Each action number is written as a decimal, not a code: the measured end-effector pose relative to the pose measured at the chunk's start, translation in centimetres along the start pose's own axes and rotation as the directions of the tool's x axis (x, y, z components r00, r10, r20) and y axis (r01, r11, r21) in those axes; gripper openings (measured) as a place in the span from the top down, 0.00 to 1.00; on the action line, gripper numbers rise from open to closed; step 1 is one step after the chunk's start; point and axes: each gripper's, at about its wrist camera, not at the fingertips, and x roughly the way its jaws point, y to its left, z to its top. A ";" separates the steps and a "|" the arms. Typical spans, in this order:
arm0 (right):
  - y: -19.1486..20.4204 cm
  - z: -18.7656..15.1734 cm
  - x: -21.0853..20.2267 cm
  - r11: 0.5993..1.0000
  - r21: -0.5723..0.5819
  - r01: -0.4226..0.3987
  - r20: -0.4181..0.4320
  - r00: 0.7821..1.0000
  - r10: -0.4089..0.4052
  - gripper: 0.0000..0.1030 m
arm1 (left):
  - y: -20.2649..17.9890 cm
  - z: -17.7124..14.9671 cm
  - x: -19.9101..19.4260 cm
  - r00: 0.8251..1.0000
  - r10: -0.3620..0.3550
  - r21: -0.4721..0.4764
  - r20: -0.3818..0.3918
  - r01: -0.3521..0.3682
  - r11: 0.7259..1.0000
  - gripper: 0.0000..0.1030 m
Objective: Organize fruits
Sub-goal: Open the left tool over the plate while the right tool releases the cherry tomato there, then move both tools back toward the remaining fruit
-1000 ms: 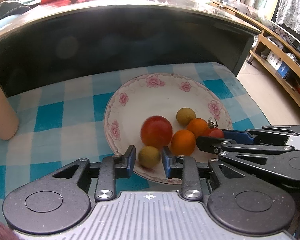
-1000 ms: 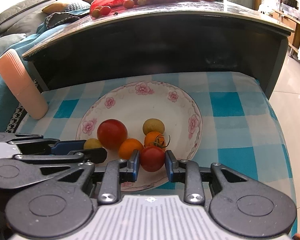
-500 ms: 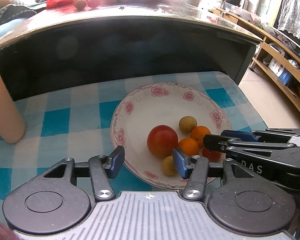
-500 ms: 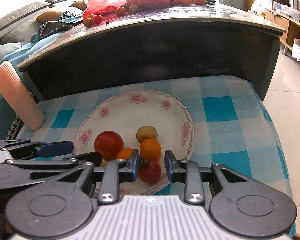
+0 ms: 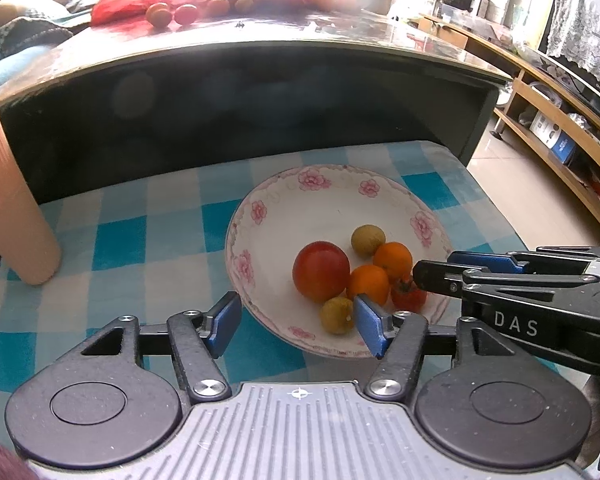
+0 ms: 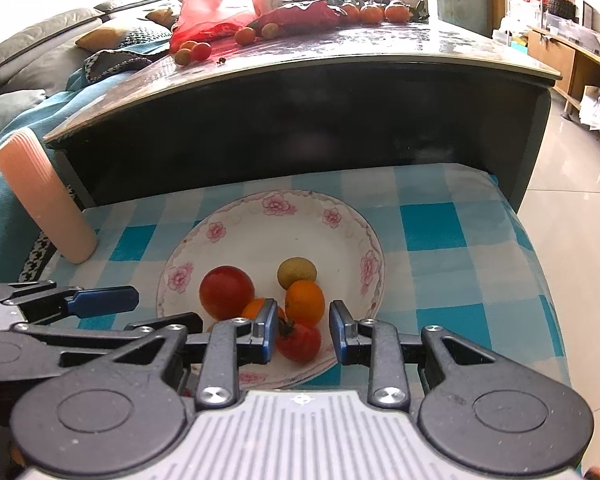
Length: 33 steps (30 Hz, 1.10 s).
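Fruits [image 5: 356, 276] sit in a bunch on the near side of a white plate [image 5: 310, 179] with pink flowers on its rim. The plate lies on a blue and white checked cloth [image 5: 140, 240]. In the bunch are a big red tomato [image 5: 321, 276], two orange fruits [image 5: 393, 259], two little yellow-green fruits [image 5: 367, 240] and a small red tomato [image 5: 409, 298]. The left tongs [image 5: 296, 308] hang over the near edge of the plate. Their jaws are opening and stand wide apart, and they grip nothing. One yellow-green fruit [image 5: 337, 315] lies on the plate between them, right beside the right blue pad and well apart from the left one. The big red tomato is just past the tips. The right tongs [image 6: 302, 316] have their jaws pulled in close together. The small red tomato lies between them, on the plate near its edge. It touches the left pad, and a thin strip of white plate shows next to the right pad, so I cannot tell if the tongs squeeze it. One orange fruit sits just past the tips of these tongs, and the other peeks out from behind the left finger. A pink roll [image 5: 12, 208] stands at the left edge of the cloth. Behind the cloth is a dark table [image 5: 260, 92] with more fruit and a red bag [image 6: 208, 12] on top.
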 end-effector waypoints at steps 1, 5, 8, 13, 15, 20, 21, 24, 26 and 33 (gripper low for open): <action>0.1 -0.1 -0.2 1.000 -0.002 -0.001 -0.001 1.000 0.001 0.59 | -0.1 -0.1 -0.2 1.000 -0.001 0.004 0.000 0.001 1.000 0.31; 0.3 -0.8 -1.0 1.000 -0.008 -0.001 -0.008 1.000 0.000 0.59 | -0.2 -0.7 -0.8 1.000 -0.008 0.019 -0.006 0.008 1.000 0.30; 0.4 -1.3 -1.6 1.000 -0.006 -0.004 -0.015 1.000 0.004 0.59 | -0.4 -1.2 -1.4 1.000 -0.015 0.030 -0.009 0.016 0.999 0.30; 1.1 -2.5 -2.3 1.000 -0.027 -0.008 -0.039 0.999 0.007 0.59 | -0.1 -2.5 -2.2 0.999 -0.022 0.040 -0.033 0.024 0.999 0.30; 1.5 -3.0 -2.4 0.999 -0.033 -0.013 -0.050 0.999 0.011 0.59 | 0.1 -2.9 -2.5 0.999 -0.029 0.036 -0.041 0.031 0.999 0.30; 2.1 -4.4 -2.8 0.999 -0.026 -0.038 -0.087 0.996 0.035 0.59 | 0.7 -4.1 -3.0 0.998 -0.033 0.044 -0.062 0.035 0.998 0.26; 2.3 -4.6 -2.8 0.999 -0.029 -0.041 -0.094 0.995 0.038 0.59 | 0.8 -4.4 -3.1 0.997 -0.033 0.044 -0.068 0.036 0.998 0.26; 2.8 -5.4 -2.9 0.998 -0.037 -0.050 -0.113 0.993 0.045 0.59 | 1.7 -5.1 -3.2 0.996 -0.018 0.047 -0.085 0.022 0.999 0.26; 3.4 -6.0 -2.9 0.997 -0.045 -0.063 -0.128 0.990 0.057 0.59 | 2.6 -5.5 -3.2 0.995 -0.006 0.033 -0.095 0.010 0.999 0.26; 5.5 -7.5 -2.0 0.991 -0.071 -0.114 -0.196 0.976 0.099 0.59 | 4.5 -6.0 -3.7 0.995 -0.001 -0.003 -0.103 0.000 1.000 0.25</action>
